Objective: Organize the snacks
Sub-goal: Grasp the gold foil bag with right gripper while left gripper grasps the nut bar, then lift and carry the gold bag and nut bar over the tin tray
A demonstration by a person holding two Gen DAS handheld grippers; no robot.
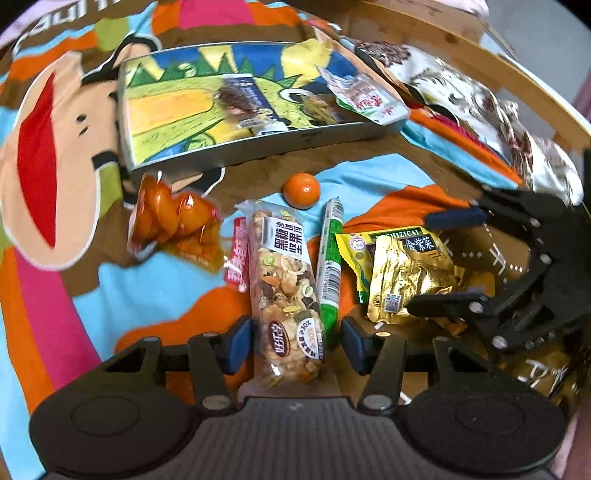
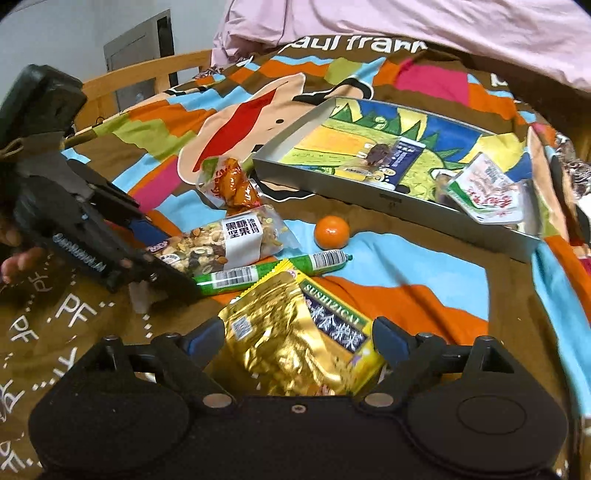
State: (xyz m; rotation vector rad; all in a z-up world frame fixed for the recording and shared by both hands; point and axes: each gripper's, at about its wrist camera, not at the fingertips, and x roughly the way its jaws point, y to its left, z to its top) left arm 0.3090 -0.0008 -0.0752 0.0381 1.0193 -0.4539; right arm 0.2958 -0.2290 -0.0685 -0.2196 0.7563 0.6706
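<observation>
With jaws apart, the left gripper (image 1: 295, 343) is straddling the nut bar (image 1: 284, 288) on the bedspread (image 1: 155, 280) while the right gripper (image 2: 299, 338) is bracketing the gold packet (image 2: 295, 343), risking pinching the green sausage stick (image 1: 330, 258) alongside.

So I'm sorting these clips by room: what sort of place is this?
Probably a bedroom, with the snacks laid out on a bed: a cartoon-print blanket covers the surface, a wooden bed rail edges it, and pink bedding is heaped behind.
</observation>
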